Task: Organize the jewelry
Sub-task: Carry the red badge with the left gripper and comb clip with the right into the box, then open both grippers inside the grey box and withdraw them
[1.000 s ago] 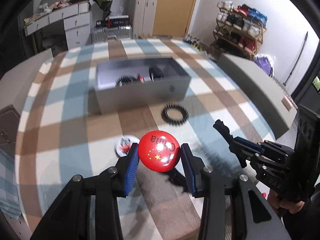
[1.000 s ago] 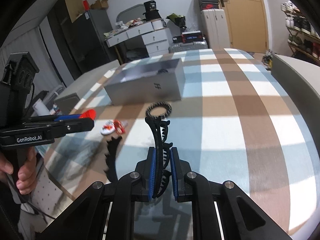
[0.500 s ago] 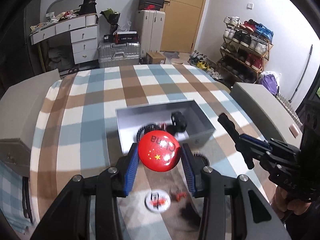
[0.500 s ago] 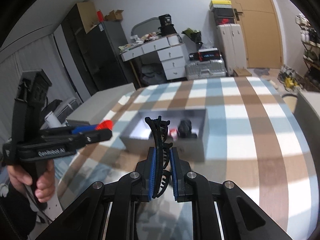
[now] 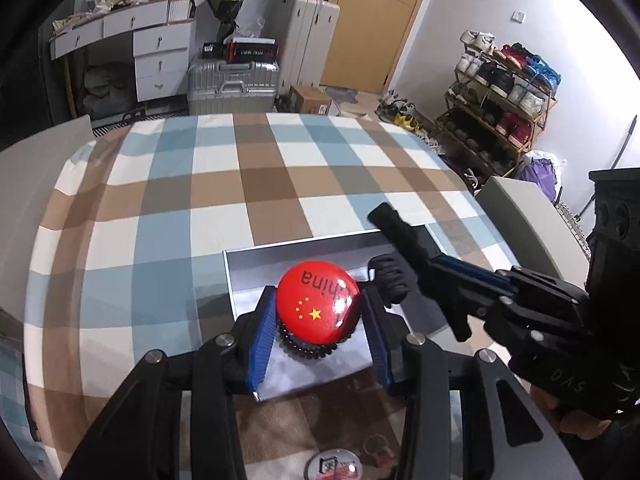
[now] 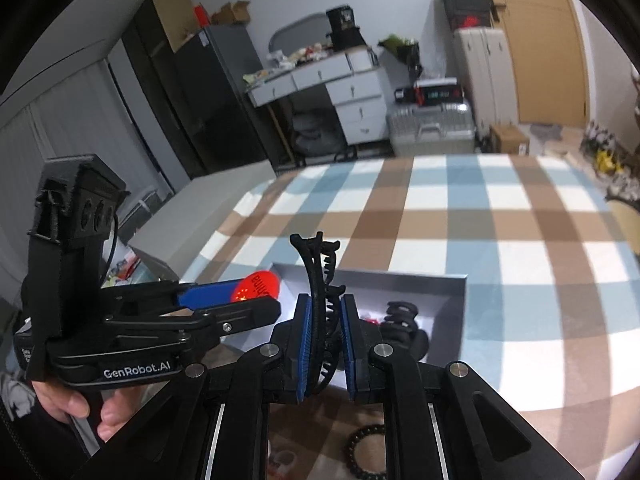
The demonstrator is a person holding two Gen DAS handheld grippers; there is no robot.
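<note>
My left gripper [image 5: 318, 330] is shut on a round red badge [image 5: 318, 306] with yellow stars and holds it over the open grey box [image 5: 248, 272]. A black bead bracelet [image 5: 308, 350] and a black hair clip [image 5: 390, 280] lie in the box under it. My right gripper [image 6: 324, 332] is shut on a black claw hair clip [image 6: 320, 280] held upright over the box's near edge [image 6: 456, 312]. The left gripper [image 6: 224, 304] with the red badge [image 6: 256, 286] shows at the left of the right wrist view.
The box stands on a checked blue, brown and white cloth [image 5: 180, 208]. A white badge [image 5: 334, 466] and a small red item [image 5: 378, 446] lie on the cloth in front of the box. A second black bead bracelet [image 6: 366, 452] lies by the box.
Both grippers have moved forward and over the grey box, each still holding its item. The box now sits right under the fingers.
</note>
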